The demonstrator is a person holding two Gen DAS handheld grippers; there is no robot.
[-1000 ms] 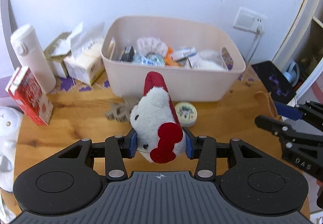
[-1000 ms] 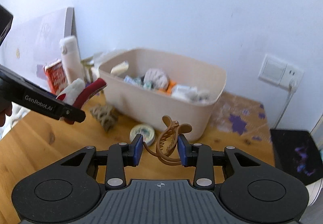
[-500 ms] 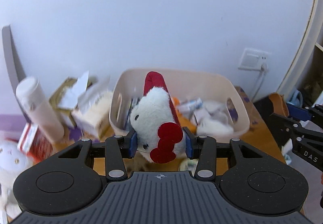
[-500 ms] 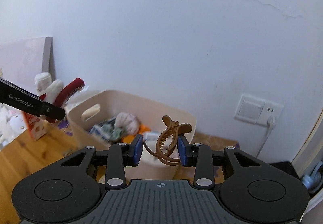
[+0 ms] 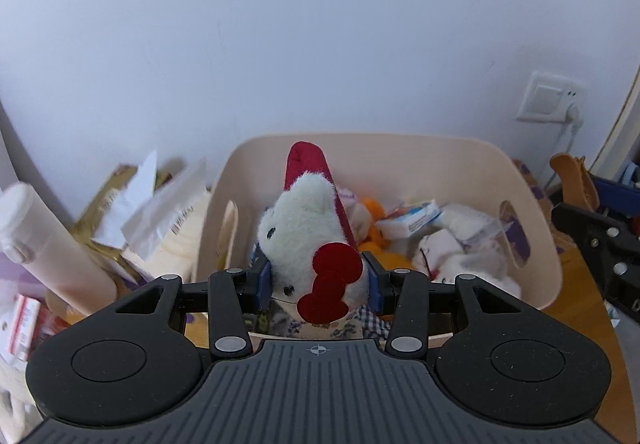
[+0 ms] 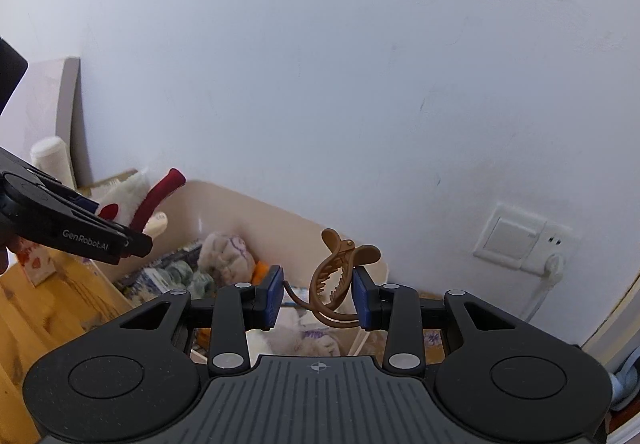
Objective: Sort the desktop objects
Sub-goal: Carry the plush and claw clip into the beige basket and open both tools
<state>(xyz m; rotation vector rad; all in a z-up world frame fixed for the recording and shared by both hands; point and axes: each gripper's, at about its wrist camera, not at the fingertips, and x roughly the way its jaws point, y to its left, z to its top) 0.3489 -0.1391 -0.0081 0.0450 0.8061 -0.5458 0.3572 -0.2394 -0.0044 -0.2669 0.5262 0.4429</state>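
We hold a white plush toy [image 5: 308,236] clamped in our left gripper [image 5: 318,284] above the beige bin [image 5: 536,284]. Our right gripper [image 6: 318,298] grasps a brown hair claw [image 6: 338,276].

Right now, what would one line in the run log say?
left gripper: shut on plush | right gripper: shut on hair clip | both over bin | nothing dropped yet

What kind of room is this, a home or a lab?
Probably a home desk corner: a wooden tabletop against a plain wall, a beige storage bin of plush toys and small packets, and a wall switch with socket.
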